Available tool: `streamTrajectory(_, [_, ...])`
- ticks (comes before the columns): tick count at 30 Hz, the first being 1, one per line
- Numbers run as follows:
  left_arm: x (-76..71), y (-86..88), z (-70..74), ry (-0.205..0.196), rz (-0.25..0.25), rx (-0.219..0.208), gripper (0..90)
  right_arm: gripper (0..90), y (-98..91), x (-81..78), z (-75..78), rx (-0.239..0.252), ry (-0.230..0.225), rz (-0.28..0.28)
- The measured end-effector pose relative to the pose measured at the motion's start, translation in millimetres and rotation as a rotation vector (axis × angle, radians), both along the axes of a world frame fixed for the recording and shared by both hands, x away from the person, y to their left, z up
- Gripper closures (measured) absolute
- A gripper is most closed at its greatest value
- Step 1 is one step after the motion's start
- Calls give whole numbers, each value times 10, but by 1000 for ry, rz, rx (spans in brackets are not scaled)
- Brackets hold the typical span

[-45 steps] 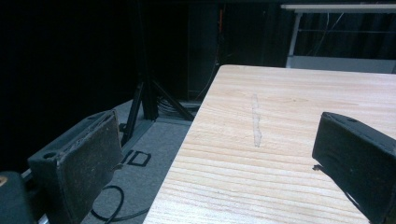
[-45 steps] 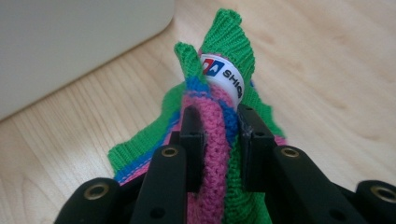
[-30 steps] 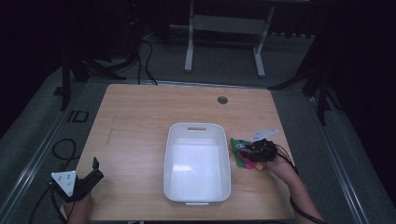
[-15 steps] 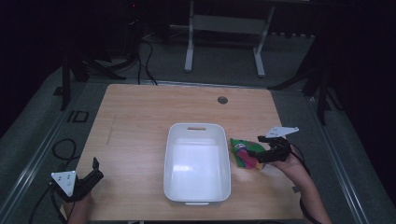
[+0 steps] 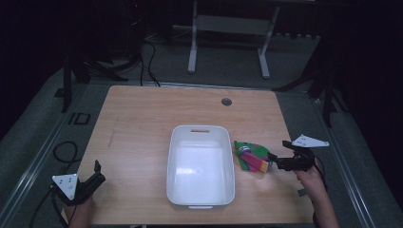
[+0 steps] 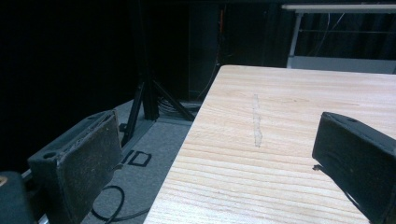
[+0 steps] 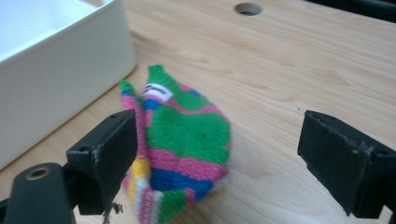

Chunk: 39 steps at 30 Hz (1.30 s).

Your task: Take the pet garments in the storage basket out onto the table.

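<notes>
High view: right claw [image 5: 272,160] has just been opening, empty, jaws wide; sock [image 5: 251,156] lies on bench [image 5: 142,123] right of tub [image 5: 201,133], not in.

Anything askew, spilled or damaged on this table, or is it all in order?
Nothing is spilled or broken. The striped knit piece lies bunched on the table just outside the white bin, not in it. The right gripper, whose jaws have just been opening, stands open beside it.
</notes>
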<state>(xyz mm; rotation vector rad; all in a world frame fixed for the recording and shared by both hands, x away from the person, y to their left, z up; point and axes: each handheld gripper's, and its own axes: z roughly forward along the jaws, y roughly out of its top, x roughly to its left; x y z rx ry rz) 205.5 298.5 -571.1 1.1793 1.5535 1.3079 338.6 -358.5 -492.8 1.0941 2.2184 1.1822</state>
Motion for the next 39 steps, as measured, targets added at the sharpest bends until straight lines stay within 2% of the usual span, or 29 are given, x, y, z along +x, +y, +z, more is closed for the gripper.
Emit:
streamTrajectory(3, [1,0,0,0,0,-1,19,120,-77,-39,-48,21,-13,-50])
streamTrajectory(7, [1,1,0,0,0,0,19,119,-149,-97,-146,10,-21,-116])
streamTrajectory(9, [1,0,0,0,0,-1,19,119,-167,-113,-171,10,-23,-128])
streamTrajectory(11, [1,0,0,0,0,0,19,120,-228,-181,-251,18,-47,-184])
streamTrajectory(15, [1,1,0,0,0,0,19,120,-284,-273,-325,32,-69,-239])
streamTrajectory(17, [2,1,0,1,-1,0,19,120,-307,-322,-364,21,-81,-272])
streamTrajectory(19, [2,1,0,1,-1,0,19,120,-322,-343,-381,23,-86,-283])
streamTrajectory(22, [-1,-1,0,0,-1,1,19,120,-372,-431,-450,31,-103,-349])
streamTrajectory(27, [1,1,0,0,-1,-1,19,120,-387,-529,-533,34,-108,-392])
streamTrajectory(32, [0,-1,0,0,-1,1,19,120,-377,-611,-558,19,-139,-428])
streamTrajectory(39, [1,-2,0,0,0,1,19,123,-439,-745,-581,43,-187,-501])
